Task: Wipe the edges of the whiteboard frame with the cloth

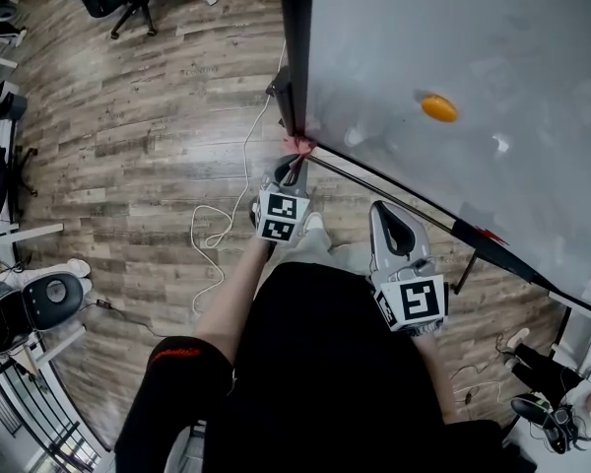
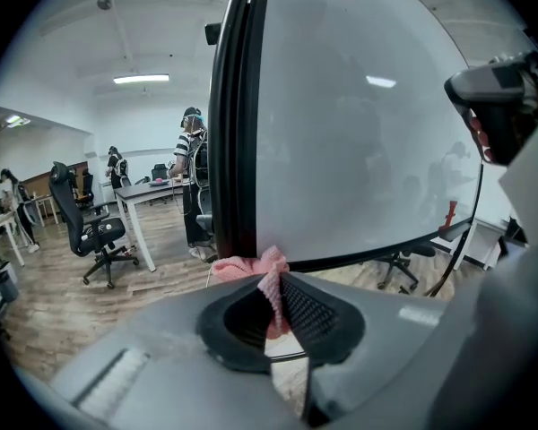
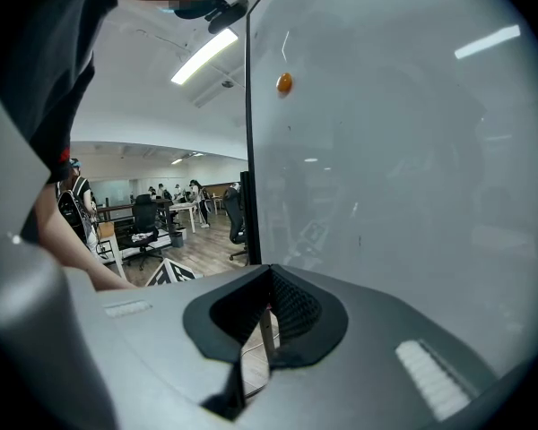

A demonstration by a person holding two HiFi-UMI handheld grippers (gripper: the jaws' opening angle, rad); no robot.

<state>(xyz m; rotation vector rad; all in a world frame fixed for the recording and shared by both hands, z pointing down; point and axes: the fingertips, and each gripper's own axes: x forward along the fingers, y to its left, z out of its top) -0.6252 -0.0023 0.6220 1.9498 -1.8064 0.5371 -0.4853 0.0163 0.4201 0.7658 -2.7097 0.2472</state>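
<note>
Left claw (image 2: 274,280) clamping pink cloth (image 2: 247,267) at whiteboard frame (image 2: 231,133) corner, head view hides the grip, right claw (image 3: 267,280) closed, empty.

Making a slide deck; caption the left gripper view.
Left gripper pinches pink cloth at lower corner of whiteboard frame.

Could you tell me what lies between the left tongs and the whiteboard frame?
The pink cloth, pinched in the left tongs, touches the bottom corner of the whiteboard frame; the left gripper view shows it.
</note>
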